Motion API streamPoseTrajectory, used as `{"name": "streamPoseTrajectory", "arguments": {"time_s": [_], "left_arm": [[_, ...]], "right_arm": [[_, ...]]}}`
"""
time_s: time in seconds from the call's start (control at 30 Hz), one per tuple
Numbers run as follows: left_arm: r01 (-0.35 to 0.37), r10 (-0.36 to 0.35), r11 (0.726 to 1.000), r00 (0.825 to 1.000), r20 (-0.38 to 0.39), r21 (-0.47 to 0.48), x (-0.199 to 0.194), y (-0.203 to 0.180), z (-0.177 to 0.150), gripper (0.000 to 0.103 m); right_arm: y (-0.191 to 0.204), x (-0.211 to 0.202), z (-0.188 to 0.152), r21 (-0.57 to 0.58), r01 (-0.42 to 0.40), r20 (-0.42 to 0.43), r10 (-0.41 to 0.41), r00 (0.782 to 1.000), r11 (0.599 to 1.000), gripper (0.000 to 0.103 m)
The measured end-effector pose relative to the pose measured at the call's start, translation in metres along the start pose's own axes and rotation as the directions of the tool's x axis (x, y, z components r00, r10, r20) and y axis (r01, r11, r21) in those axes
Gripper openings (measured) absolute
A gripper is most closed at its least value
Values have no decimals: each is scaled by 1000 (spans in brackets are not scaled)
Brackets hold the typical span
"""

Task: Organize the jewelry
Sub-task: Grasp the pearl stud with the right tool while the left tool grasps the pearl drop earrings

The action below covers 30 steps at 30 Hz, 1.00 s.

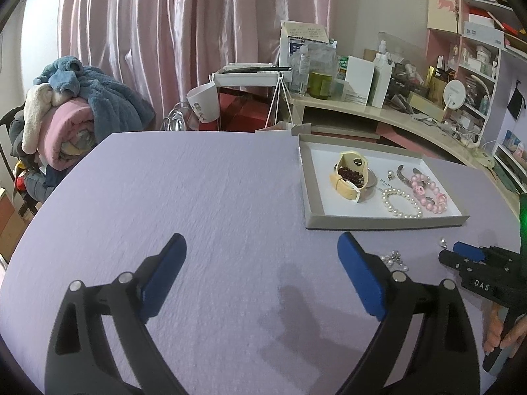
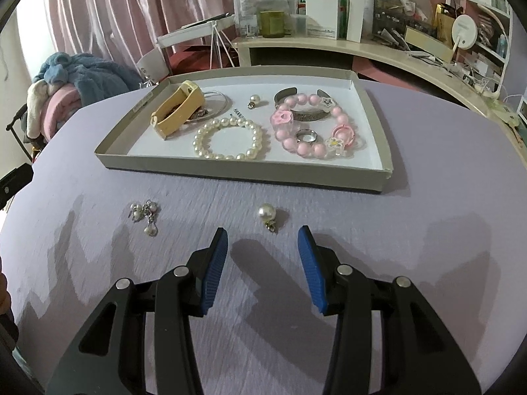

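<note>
A shallow grey tray (image 2: 108, 156) (image 1: 311, 191) on the lilac table holds a yellow watch (image 2: 174, 108), a pearl bracelet (image 2: 230, 156), a pink bead bracelet (image 2: 309, 146), a silver ring (image 2: 306, 136), a silver cuff (image 2: 285, 93) and a pearl earring (image 2: 254, 100). On the table in front of the tray lie a single pearl earring (image 2: 266, 214) and a small pearl cluster (image 2: 146, 215) (image 1: 395, 260). My right gripper (image 2: 263, 240) is open, just behind the single pearl earring; it also shows in the left wrist view (image 1: 461, 250). My left gripper (image 1: 262, 247) is open and empty over bare table.
A chair piled with blankets (image 1: 72, 115) stands off the table's left. A cluttered desk (image 2: 329, 41) and shelves (image 1: 477, 49) run behind and to the right. A white mug (image 1: 202, 103) hangs beyond the far edge.
</note>
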<state>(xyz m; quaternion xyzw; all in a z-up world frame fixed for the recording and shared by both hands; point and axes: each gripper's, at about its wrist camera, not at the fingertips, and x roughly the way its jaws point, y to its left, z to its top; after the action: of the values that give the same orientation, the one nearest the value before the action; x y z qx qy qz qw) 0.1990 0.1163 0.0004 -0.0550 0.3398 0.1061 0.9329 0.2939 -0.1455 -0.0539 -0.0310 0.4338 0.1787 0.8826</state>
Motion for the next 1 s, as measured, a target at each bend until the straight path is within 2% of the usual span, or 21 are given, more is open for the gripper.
{"name": "streamPoseTrajectory", "arguments": {"time_s": [0.27,0.67,0.83,0.93,1.0], "left_arm": [[-1,1,1000,1000,-5,-2,4,1,-2,93],[-3,3,1000,1000,-6,-1,6,3,-2,93],[-4,4,1000,1000,-6,-1,7,3,-1,93],[-2,2,1000,1000,-8,-2,8,5,-1,93],[5,-5,1000,1000,-16,-1,9,4,-2,93]], "right_arm": [[4,8,8,-27,28,3,-28,1000,999,46],[13,13,13,-59,46,2,-46,999,997,37],[13,14,14,-58,49,2,-49,999,997,32],[14,14,14,-61,49,3,-48,999,997,15],[15,13,13,-68,58,4,-58,998,996,14]]}}
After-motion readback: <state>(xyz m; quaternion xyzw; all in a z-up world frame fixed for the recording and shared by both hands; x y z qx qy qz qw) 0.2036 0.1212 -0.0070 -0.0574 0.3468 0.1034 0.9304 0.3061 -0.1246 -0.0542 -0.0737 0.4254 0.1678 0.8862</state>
